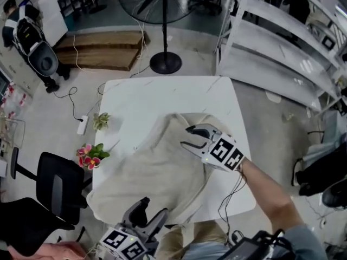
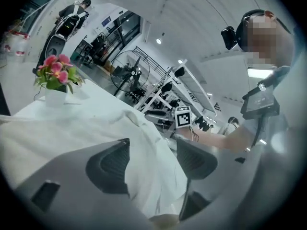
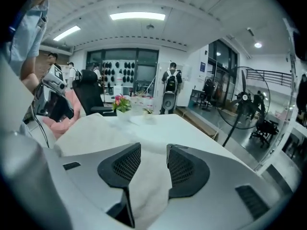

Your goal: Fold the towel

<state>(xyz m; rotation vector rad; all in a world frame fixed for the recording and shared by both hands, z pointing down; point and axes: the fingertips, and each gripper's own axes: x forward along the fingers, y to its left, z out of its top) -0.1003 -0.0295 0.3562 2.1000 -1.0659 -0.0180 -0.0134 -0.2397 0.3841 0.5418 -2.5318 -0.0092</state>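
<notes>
Cloth is filling the narrow gap between the two jaws of the right gripper (image 3: 153, 150), which is pinching a fold of the single beige towel (image 1: 157, 167) on its right side. The left gripper (image 2: 152, 145) is working at the near edge, its two jaws standing wider apart, with the towel's hem bunching between the pads and hanging down below them, so it too is gripping the cloth. The towel is lying rumpled across the near half of the one white table (image 1: 162, 93), its near end spilling over the table's edge by the left gripper. One forearm (image 1: 265, 194) is reaching in behind the right gripper. Two small plants are sitting at the table's left edge: a pink-flowered one (image 1: 91, 156) and a smaller green one (image 1: 101, 121). One black office chair (image 1: 54, 186) is standing just beside that edge. Beyond the far side, one pedestal fan (image 1: 165, 63) is standing on the floor, and one person (image 1: 24, 31) is standing far off to the left.
</notes>
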